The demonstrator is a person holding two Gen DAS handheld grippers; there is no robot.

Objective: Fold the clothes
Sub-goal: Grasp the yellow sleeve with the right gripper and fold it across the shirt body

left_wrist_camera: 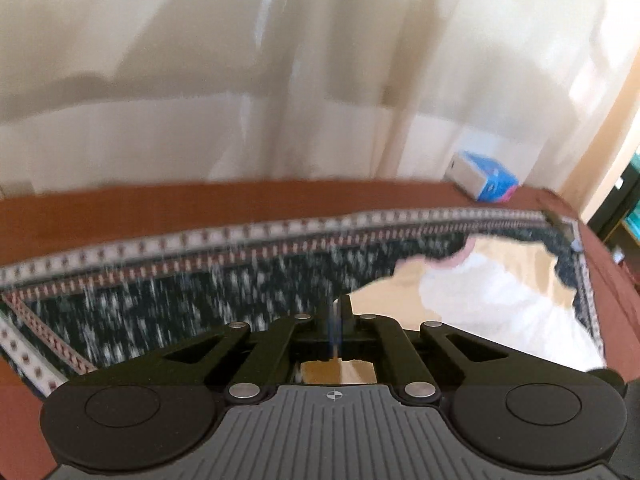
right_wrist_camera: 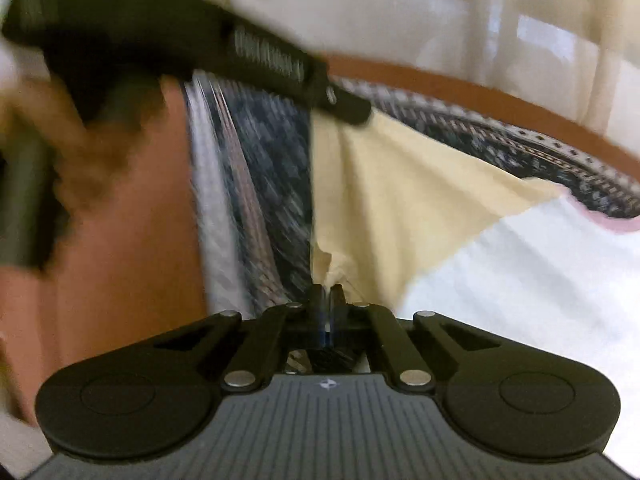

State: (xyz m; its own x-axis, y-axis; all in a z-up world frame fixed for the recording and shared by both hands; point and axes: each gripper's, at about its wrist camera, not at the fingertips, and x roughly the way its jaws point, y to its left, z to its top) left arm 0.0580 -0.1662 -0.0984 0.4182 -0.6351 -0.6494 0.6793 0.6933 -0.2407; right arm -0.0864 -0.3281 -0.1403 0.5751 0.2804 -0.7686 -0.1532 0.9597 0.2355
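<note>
While both grippers, L (left_wrist_camera: 338,312) & R (right_wrist_camera: 327,300), pinch garment (right_wrist_camera: 400,200) (yellow/white); blurry.

Both the left gripper (left_wrist_camera: 340,312) and the right gripper (right_wrist_camera: 329,300) are matte black, with round pivot discs, angled linkage bars, silver rivet heads, and a grey ribbed base plate bearing a small crosshair mark.

Right tongs (right_wrist_camera: 329,300) pinching yellow-white garment (right_wrist_camera: 400,208)

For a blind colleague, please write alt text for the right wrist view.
The right gripper has its fingers shut on a pale yellow and white cloth garment, spread over a dark patterned rug. The blurred left gripper holds the garment's far edge.
</note>
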